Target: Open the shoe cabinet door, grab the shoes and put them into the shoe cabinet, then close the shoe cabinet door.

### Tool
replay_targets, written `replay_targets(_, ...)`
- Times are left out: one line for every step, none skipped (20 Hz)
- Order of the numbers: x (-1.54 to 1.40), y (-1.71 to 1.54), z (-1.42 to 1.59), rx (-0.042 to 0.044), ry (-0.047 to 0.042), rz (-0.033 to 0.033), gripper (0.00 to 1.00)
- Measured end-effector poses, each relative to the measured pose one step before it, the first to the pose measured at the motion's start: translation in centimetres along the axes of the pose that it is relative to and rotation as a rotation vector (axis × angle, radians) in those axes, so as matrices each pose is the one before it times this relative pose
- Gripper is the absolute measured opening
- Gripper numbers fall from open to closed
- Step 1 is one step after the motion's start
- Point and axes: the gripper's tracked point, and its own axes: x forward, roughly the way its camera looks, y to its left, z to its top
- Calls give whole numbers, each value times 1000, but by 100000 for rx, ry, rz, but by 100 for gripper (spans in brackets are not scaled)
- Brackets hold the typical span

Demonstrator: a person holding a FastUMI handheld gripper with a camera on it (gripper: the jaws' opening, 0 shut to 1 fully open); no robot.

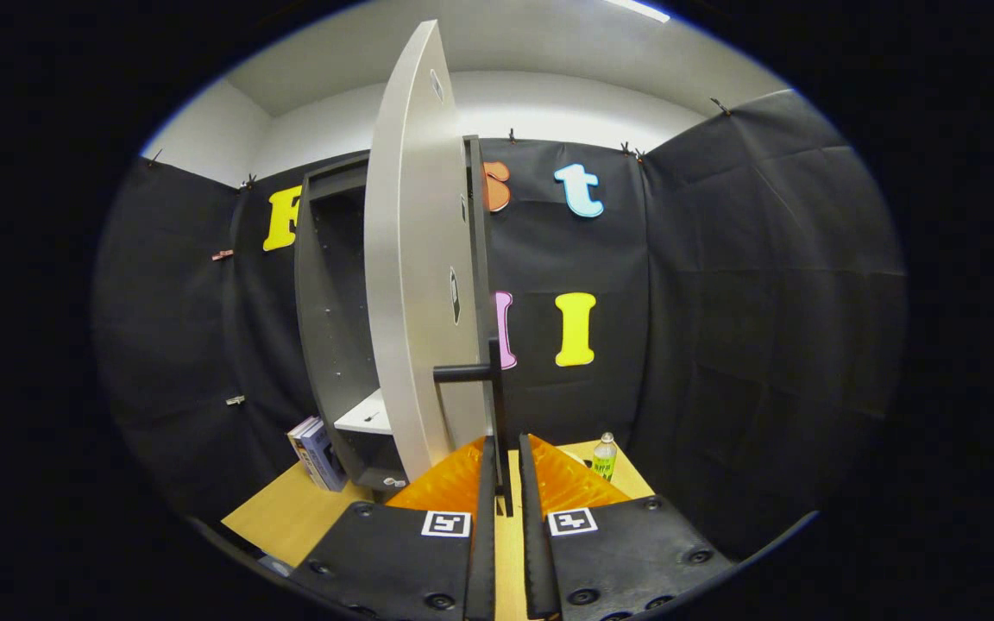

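Between jaws (506,466): thin black vertical bar handle (495,405), long axis upright; jaws nearly closed, pinching its lower end. Handle fixed to free edge of tall silver-grey cabinet door (415,276), swung wide, edge-on, straight ahead. Left beyond door: dark grey open shoe cabinet (329,310), white shelf (366,416) inside. Books (316,453) beside cabinet, small bottle (605,455) right, on light wooden desk (290,517). Judgement: door-opening step about done.

The narrow dark bar handle (495,405) of the tall pale cabinet door (415,285) is clamped between the fingers of the gripper (506,483); the door is swung open from the dark grey shoe cabinet (333,310).
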Motion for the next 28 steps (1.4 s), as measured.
replay_targets(-413, -69, -599, 437, 1612, -739, 18)
replay_targets(-762, -222, -843, -191, 1517, -1625, 18)
replay_targets(-1046, 536, -765, 59, 1219, 1074, 18)
replay_targets(-432, -103, -1203, -246, 2343, -1493, 26)
replay_targets(-713, -56, -1233, -281, 2768, -1010, 29)
replay_targets(-187, 473, -1456, 181, 2835, 654, 36)
replay_targets(-100, 1091, -1306, 1018, 3231, 1624, 39)
replay_targets(9, 622, -1700, 176, 3553, 177, 55)
replay_targets(-23, 613, -1774, 179, 3566, 711, 60)
replay_targets(310, 923, -1835, -5, 3658, 1205, 68)
replay_targets(356, 945, -1671, -98, 3739, 1018, 74)
replay_targets(646, 900, -1646, -187, 3505, 682, 79)
replay_targets(755, 1153, -1469, 22, 3119, 1115, 79)
replay_targets(878, 1196, -1271, 177, 2254, 1800, 85)
replay_targets(1162, 1102, -1300, 707, 2673, 1196, 89)
replay_targets(1217, 963, -1349, 1236, 3076, 1179, 93)
replay_targets(1437, 1179, -1370, 851, 2793, 1542, 94)
replay_targets(1536, 988, -1344, 323, 2501, 856, 97)
replay_targets(1651, 510, -1248, 83, 2597, 623, 98)
replay_targets(1556, 482, -1169, -388, 2427, 541, 98)
replay_targets(1570, 409, -823, -777, 1834, 44, 98)
replay_targets(1530, 317, -736, -578, 1710, -79, 98)
replay_targets(1495, 138, -553, -85, 1617, -217, 98)
replay_targets(1615, 218, -474, 844, 1577, 450, 98)
replay_targets(1593, 204, -640, 957, 1671, -297, 98)
replay_targets(1661, 42, -595, 969, 2466, 32, 98)
replay_targets(1436, 264, -534, 1572, 2192, 71, 98)
replay_targets(1170, 79, -489, 1454, 2182, 352, 98)
